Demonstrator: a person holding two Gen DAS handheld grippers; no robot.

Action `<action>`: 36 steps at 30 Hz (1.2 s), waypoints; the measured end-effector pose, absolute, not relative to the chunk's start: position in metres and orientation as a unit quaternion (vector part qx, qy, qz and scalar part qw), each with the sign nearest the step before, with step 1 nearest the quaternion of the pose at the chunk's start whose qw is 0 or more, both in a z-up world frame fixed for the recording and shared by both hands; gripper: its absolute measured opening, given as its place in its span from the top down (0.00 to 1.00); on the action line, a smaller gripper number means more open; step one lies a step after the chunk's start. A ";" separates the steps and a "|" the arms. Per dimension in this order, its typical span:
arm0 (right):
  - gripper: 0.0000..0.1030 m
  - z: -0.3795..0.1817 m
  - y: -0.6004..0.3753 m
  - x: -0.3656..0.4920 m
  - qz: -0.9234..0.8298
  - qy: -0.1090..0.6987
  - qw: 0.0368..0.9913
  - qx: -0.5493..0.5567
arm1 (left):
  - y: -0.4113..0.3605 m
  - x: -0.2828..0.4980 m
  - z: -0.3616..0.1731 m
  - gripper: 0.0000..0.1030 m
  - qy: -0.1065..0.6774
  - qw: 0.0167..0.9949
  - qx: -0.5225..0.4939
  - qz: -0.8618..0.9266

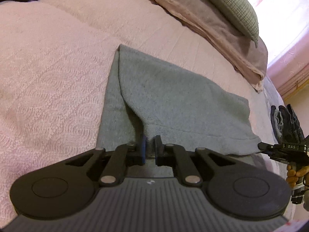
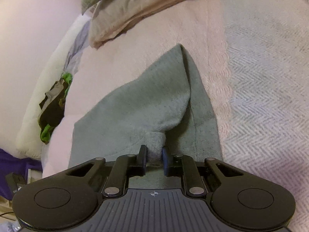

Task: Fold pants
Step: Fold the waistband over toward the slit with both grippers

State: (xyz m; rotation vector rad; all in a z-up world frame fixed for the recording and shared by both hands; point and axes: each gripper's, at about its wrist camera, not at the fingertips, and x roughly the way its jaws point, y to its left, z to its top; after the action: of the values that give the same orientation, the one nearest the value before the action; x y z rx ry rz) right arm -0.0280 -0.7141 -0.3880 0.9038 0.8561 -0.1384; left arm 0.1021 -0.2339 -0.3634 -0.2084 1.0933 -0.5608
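Note:
Grey-green pants [image 1: 173,96] lie on a pink bedspread [image 1: 48,77], the top layer folded over a lower one. My left gripper [image 1: 150,147] is shut on the ribbed hem of the top layer at its near edge. In the right wrist view the same pants [image 2: 144,106] spread ahead, and my right gripper [image 2: 154,156] is shut on a bunched ribbed hem. The right gripper [image 1: 264,147] also shows at the pants' right corner in the left wrist view, held by a hand [image 1: 295,172]. Both pinched hems are lifted slightly off the lower layer.
A checked grey-green pillow [image 1: 231,5] rests on folded beige-pink cloth [image 1: 212,31] at the far side. A dark glove-like item [image 1: 285,121] sits at the right. A black and green garment [image 2: 54,104] lies at the bed's left edge. A pale herringbone blanket [image 2: 260,96] covers the right.

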 end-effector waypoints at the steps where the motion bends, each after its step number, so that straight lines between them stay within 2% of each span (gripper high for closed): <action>1: 0.88 -0.391 -0.712 -0.026 -0.068 0.411 0.809 0.415 | -0.236 0.101 -0.367 0.94 0.517 0.811 -0.086 -0.261; 5: 0.87 -0.400 -0.703 -0.021 -0.080 0.439 0.803 0.394 | -0.237 0.099 -0.372 0.94 0.522 0.810 -0.081 -0.255; 11: 0.88 -0.382 -0.707 -0.033 -0.082 0.407 0.817 0.401 | -0.224 0.094 -0.352 0.94 0.505 0.811 -0.118 -0.271; 18: 0.88 -0.379 -0.697 -0.048 -0.089 0.408 0.814 0.405 | -0.221 0.083 -0.355 0.94 0.516 0.806 -0.101 -0.272; 20: 0.88 -0.386 -0.695 -0.049 -0.095 0.416 0.806 0.410 | -0.225 0.083 -0.362 1.00 0.525 0.806 -0.088 -0.259; 21: 0.88 -0.390 -0.694 -0.048 -0.098 0.421 0.804 0.409 | -0.224 0.083 -0.363 1.00 0.524 0.811 -0.081 -0.247; 25: 0.88 -0.379 -0.693 -0.050 -0.091 0.403 0.817 0.403 | -0.200 0.083 -0.358 1.00 0.516 0.818 -0.113 -0.226; 29: 0.87 -0.389 -0.692 -0.050 -0.081 0.420 0.808 0.405 | -0.197 0.088 -0.360 1.00 0.536 0.801 -0.137 -0.230; 30: 0.86 -0.391 -0.693 -0.051 -0.089 0.419 0.803 0.414 | -0.199 0.089 -0.358 0.99 0.540 0.794 -0.149 -0.235; 33: 0.70 -0.395 -0.701 -0.053 -0.111 0.416 0.784 0.447 | -0.208 0.092 -0.357 0.83 0.539 0.787 -0.163 -0.251; 36: 0.66 -0.394 -0.702 -0.053 -0.118 0.416 0.786 0.442 | -0.225 0.097 -0.369 0.81 0.559 0.777 -0.147 -0.249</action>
State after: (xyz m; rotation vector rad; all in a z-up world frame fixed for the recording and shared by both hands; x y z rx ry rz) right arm -0.0530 -0.7016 -0.3941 0.9520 0.8972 -0.2535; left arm 0.0973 -0.2247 -0.3690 -0.3181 1.2093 -0.5382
